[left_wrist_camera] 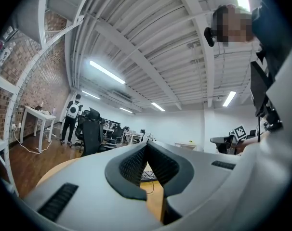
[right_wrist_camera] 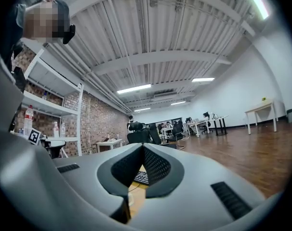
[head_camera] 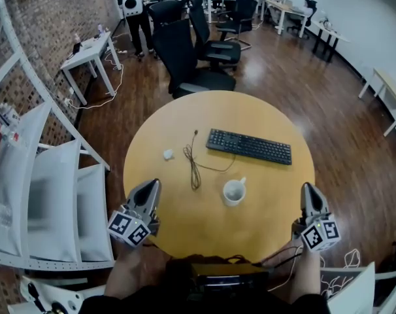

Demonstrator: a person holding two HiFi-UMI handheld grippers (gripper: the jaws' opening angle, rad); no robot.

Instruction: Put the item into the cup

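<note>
Round and of pale wood, the surface (head_camera: pixel 185 218) fills the middle of the head view, and both tools are held over its near edge. The left tongs (head_camera: pixel 152 186) hover at the near left rim with their tips pointing in over the wood. In the left gripper view their two ribbed pads meet at the tip, with nothing between them. The right tongs (head_camera: pixel 309 190) hover at the near right rim. In the right gripper view their pads are likewise pressed together and empty.

Between the two tools, a little further in, a white cup (head_camera: pixel 234 192) stands upright with its mouth open and its handle turned towards the far right. To its left a thin dark cable (head_camera: pixel 194 162) lies in a long loop and trails off towards the keyboard. The small white item (head_camera: pixel 168 154) lies on the wood just left of that cable, well apart from the cup and from both tongs. A black keyboard (head_camera: pixel 249 146) lies slantwise on the far right part of the surface.

Beyond the far edge stand black office chairs (head_camera: pixel 185 61) on a dark wooden floor (head_camera: pixel 302 90). White shelving (head_camera: pixel 54 175) runs along the left, before a brick wall (head_camera: pixel 61 12). A white desk (head_camera: pixel 90 51) stands further back, and a person (head_camera: pixel 134 5) stands beside it.
</note>
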